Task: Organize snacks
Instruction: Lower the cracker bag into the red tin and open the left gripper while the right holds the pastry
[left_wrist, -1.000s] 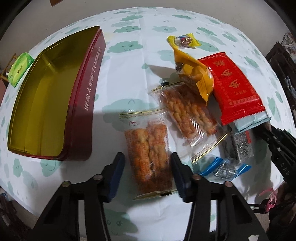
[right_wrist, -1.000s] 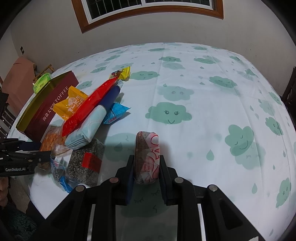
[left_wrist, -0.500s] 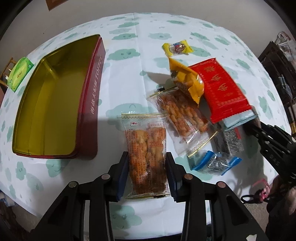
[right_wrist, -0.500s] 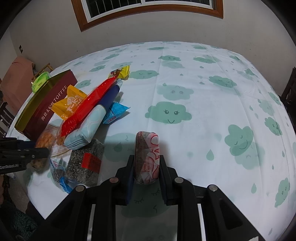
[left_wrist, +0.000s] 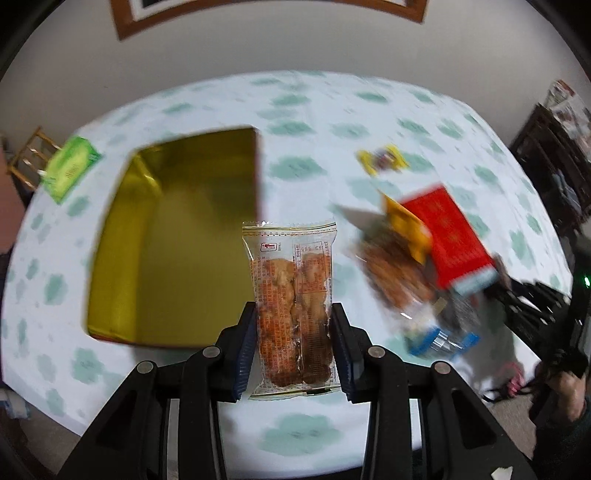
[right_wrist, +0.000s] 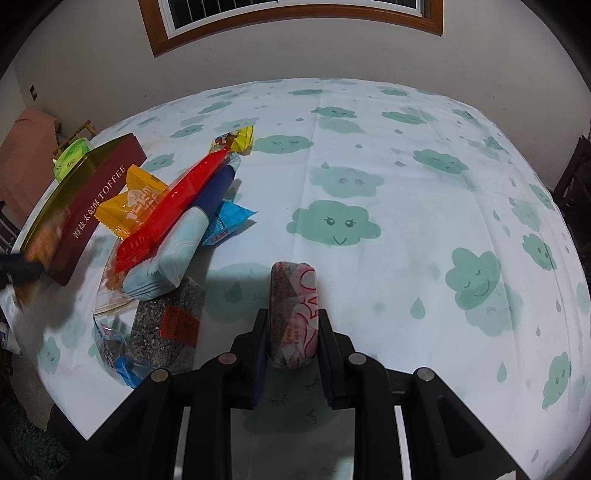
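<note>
The left gripper (left_wrist: 294, 350) is clamping a biscuit packet (left_wrist: 292, 306) lengthwise, pointing at twelve o'clock, with the open tin (left_wrist: 173, 240) lying at ten o'clock, while the right gripper (right_wrist: 292, 354) is pinching a pink-wrapped snack (right_wrist: 293, 314).

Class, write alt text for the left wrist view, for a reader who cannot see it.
The left gripper holds a clear packet of orange-brown biscuits between its blue pads, raised above a cloud-print tablecloth. Behind it to the left sits an open, empty tin with a gold interior; to the right lies a blurred heap of snack packets, a red one on top.
</note>
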